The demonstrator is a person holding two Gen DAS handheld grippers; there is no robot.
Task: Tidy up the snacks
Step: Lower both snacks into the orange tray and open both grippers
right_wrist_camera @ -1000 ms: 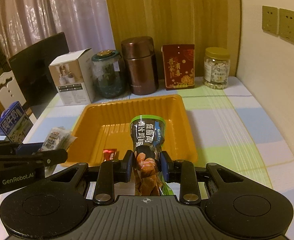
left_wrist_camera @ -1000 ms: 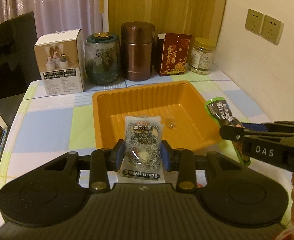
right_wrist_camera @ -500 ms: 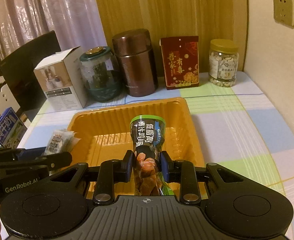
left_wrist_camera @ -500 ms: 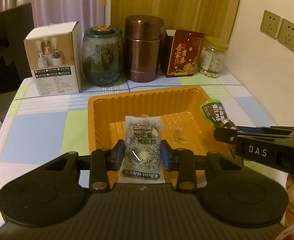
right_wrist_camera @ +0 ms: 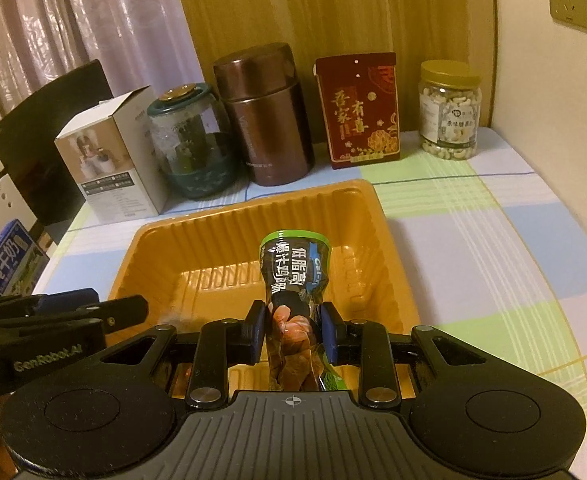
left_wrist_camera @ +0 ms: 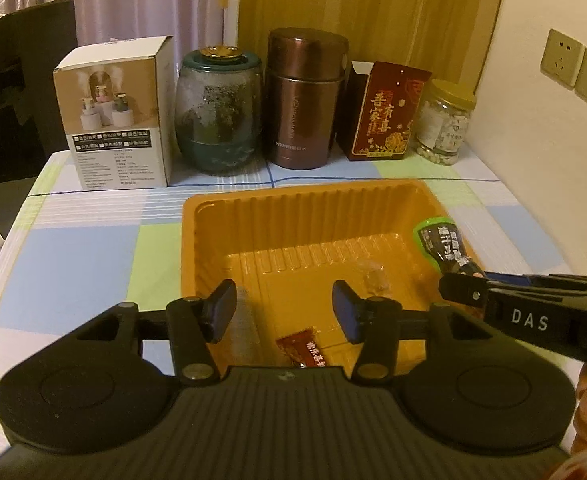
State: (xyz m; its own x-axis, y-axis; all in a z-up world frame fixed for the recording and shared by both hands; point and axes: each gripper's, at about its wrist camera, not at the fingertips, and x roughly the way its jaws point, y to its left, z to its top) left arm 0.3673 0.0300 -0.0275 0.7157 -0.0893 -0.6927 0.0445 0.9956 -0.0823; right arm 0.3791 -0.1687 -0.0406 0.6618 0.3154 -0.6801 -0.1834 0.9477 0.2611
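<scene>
Orange tray (left_wrist_camera: 305, 208) sits below both grippers; left gripper (left_wrist_camera: 283, 312) jaws are opening with only a pale blur beside one pad; right gripper (right_wrist_camera: 292, 330) pinches the pouch (right_wrist_camera: 293, 272) above the tray; likely next: release it.

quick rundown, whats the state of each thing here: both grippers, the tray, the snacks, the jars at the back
left gripper: jaws opening, nothing gripped
right gripper: shut on green packet
green packet: held tilted over the tray
tray: open, holding a few snacks
red candy: wrapped, lying in the tray
nut jar: lid on, upright
glass jar: lid on, upright
brown canister: closed, upright
white box: closed, upright
</scene>
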